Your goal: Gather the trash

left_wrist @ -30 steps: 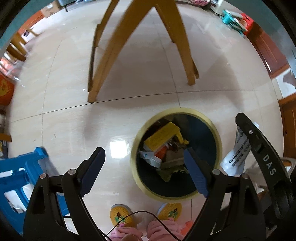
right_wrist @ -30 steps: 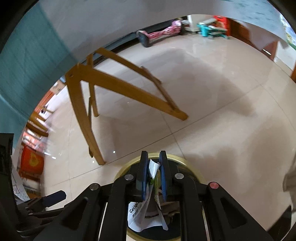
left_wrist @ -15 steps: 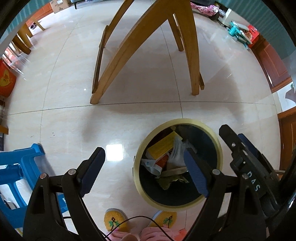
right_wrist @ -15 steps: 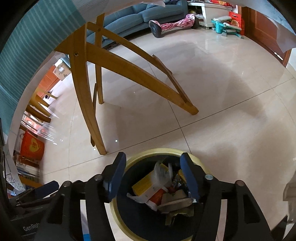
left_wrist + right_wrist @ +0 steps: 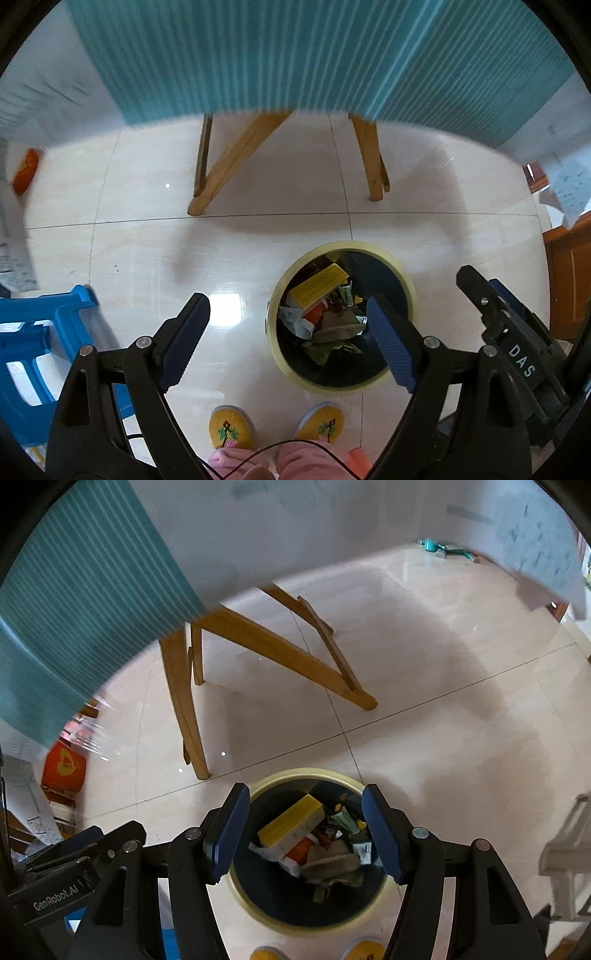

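Two yellow slippers (image 5: 277, 426) whole in left view, clipped in right.

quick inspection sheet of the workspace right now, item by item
surface: glossy beige tiled floor
job's things: round trash bin on the floor, holding a yellow box, wrappers and crumpled paper
clutter: blue plastic stool beside the left hand-held gripper; orange box at the left edge of the right wrist view
grippers: left hand-held gripper open, empty; right hand-held gripper open above the bin, nothing between its pads
cables: thin black cable over the person's pink trousers
surroundings: wooden table legs, teal tablecloth, yellow slippers
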Available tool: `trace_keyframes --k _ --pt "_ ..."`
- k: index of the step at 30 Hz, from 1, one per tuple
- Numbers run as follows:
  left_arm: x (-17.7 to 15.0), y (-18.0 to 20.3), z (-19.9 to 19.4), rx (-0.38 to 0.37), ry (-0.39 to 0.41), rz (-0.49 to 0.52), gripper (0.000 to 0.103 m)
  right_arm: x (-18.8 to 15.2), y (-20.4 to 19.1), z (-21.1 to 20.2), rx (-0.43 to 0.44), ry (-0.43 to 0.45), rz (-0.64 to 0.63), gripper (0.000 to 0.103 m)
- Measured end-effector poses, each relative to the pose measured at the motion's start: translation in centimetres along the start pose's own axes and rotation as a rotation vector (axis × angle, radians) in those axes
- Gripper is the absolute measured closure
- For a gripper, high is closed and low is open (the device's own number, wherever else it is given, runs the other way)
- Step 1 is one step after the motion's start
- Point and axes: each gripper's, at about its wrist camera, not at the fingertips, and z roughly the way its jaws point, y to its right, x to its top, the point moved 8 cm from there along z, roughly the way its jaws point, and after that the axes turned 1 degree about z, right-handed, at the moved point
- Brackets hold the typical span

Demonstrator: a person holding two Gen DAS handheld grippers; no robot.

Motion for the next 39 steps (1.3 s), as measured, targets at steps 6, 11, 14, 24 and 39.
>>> trace_keyframes --k 6,11,14,24,39 --pt "0.7 0.1 -7.3 -0.003 0.024 0.027 0.018 1.6 -2.1 -7.0 0.01 0.004 -0.021 0.039" --pt "1.1 1.0 -13.9 -0.008 0.053 0.058 0.018 3.0 -4.1 -13.4 0.034 0.014 -0.045 0.039" --pt "1.5 1.5 -18.4 -0.014 0.069 0.051 0.018 3.9 -5.4 -17.4 0.041 0.016 -0.079 0.038" --pt "3.7 3.1 -30.5 0.067 0.121 0.043 0.018 8.2 -8.6 -30.4 0.064 0.01 -0.209 0.033" --pt "5.6 6.6 -39.1 0.127 0.251 -0.028 0.018 12.3 -10.1 -39.1 0.087 0.048 -0.324 0.033"
